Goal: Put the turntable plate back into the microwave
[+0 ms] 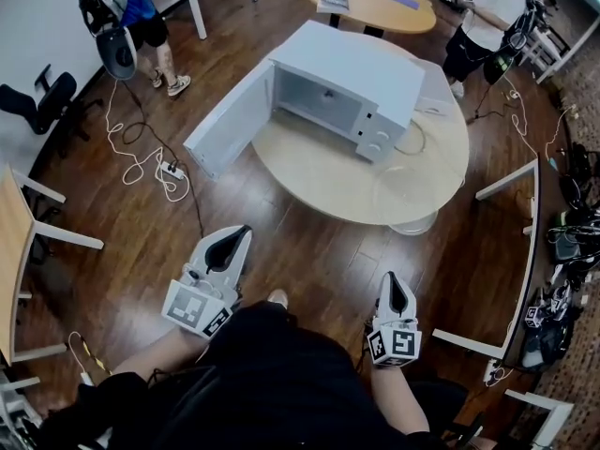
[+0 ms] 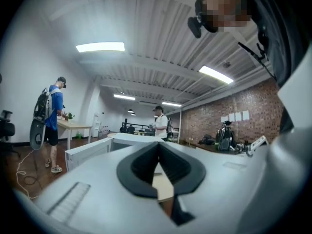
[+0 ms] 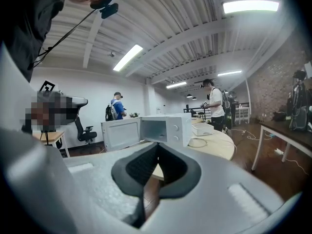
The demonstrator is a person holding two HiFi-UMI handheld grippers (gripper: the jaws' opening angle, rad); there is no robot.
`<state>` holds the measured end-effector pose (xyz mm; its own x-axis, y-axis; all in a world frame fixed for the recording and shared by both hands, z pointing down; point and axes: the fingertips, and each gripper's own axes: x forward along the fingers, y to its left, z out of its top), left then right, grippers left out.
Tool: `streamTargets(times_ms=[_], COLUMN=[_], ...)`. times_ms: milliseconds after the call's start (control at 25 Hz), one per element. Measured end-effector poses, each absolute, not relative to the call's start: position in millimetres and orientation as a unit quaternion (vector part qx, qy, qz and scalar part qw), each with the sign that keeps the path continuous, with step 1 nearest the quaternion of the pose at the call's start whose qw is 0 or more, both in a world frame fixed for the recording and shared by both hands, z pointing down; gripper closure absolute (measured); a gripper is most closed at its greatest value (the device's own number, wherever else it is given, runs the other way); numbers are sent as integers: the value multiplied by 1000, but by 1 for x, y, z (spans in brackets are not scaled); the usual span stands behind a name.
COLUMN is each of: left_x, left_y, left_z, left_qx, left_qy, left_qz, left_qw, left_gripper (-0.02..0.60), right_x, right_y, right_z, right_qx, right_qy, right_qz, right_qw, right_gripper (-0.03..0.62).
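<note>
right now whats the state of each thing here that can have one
microwave: cavity empty, no plate inside
microwave door: swung wide open
turntable plate: lying flat on the table, outside the microwave
left gripper: shut, empty
right gripper: shut, empty

A: Round tabletop (image 1: 309, 172) up ahead. What's sitting on it?
B: White microwave (image 1: 352, 73) toward the far side, door swung wide open, and a clear glass plate (image 1: 410, 193) near the front-right edge.

The left gripper (image 1: 240, 234) and the right gripper (image 1: 393, 281) are held low by the body, jaws closed (tips touching), pointing forward.
</note>
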<state>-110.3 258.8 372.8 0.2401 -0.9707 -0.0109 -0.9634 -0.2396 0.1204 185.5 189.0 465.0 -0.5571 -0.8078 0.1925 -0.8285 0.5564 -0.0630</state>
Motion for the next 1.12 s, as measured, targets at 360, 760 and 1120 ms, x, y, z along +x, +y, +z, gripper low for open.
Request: streamTargets(times_ms=[360,760,1120], left_x=[-147,-175,-173], left_y=[207,197,193], left_z=[368,392,394], left_qx=[803,798,795], left_qy=[-596,-601,-605], left_qz=[-24,-4,-23], left_qw=[23,36,28], left_gripper=[577,575,575], right_x=[161,133,141], right_y=[174,165,157], right_z=[466,462,443], right_qx=[483,474,475], right_qy=[-869,-874,-874], right_qz=[70,63,34], right_qw=[79,85,93], right_gripper=[594,594,594])
